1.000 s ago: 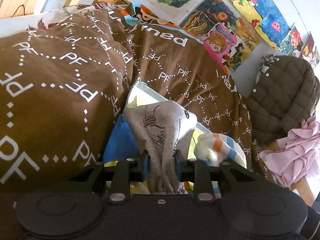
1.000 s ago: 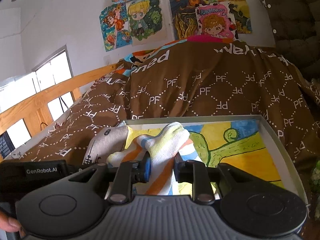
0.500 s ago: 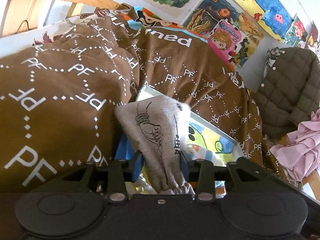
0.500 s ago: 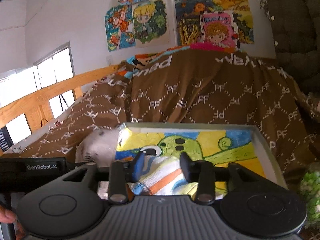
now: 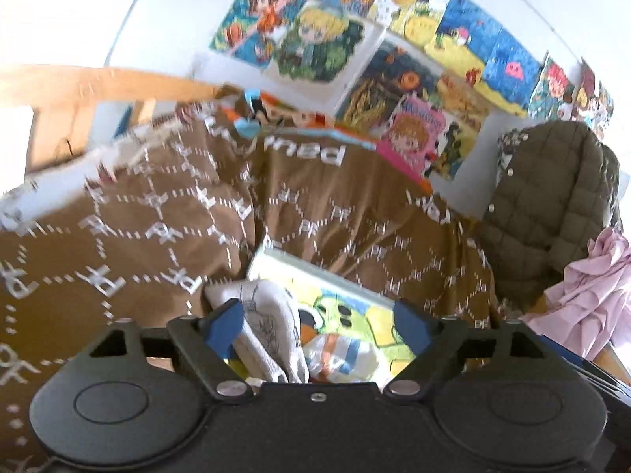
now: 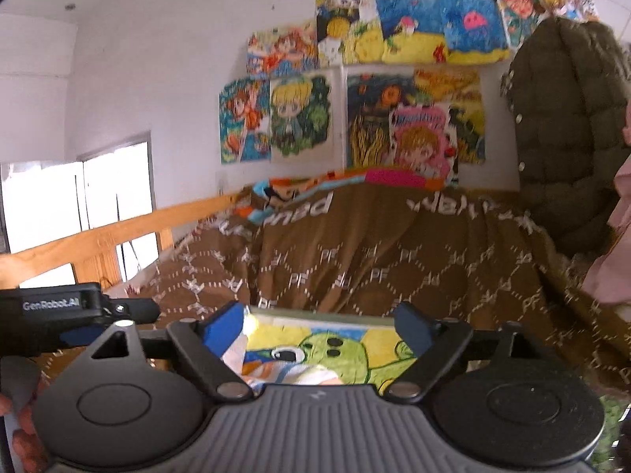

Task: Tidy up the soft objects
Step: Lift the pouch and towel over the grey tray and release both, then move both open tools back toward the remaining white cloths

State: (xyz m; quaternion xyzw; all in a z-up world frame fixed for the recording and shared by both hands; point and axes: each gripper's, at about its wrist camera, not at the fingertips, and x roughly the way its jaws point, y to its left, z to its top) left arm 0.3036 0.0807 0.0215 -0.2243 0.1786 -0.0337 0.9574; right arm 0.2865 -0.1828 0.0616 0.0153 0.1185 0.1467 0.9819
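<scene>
A grey sock with a line drawing [image 5: 268,327] lies on the painted board [image 5: 366,311], close by the left finger of my left gripper [image 5: 317,315]. Its jaws are opening wide and no pad presses on the sock. Beside the grey sock on the board rests a white sock with orange and blue stripes [image 5: 339,354]. In the right wrist view the striped sock [image 6: 284,372] lies low on the board [image 6: 347,343], under my right gripper [image 6: 317,325]. Those jaws are opening too, and the sock lies loose between the fingers. The left gripper's body [image 6: 75,311] shows at the left edge.
A brown blanket with white "PF" print [image 5: 355,213] is heaped around the board. A wooden bed rail [image 6: 118,236] runs along the left. An olive quilted jacket [image 5: 552,205] and a pink cloth [image 5: 587,295] hang at the right. Colourful pictures [image 6: 299,118] cover the wall.
Both grippers went from shut on a sock to wide open. The grey sock and the striped sock dropped onto the board, and both grippers rose and pulled back.
</scene>
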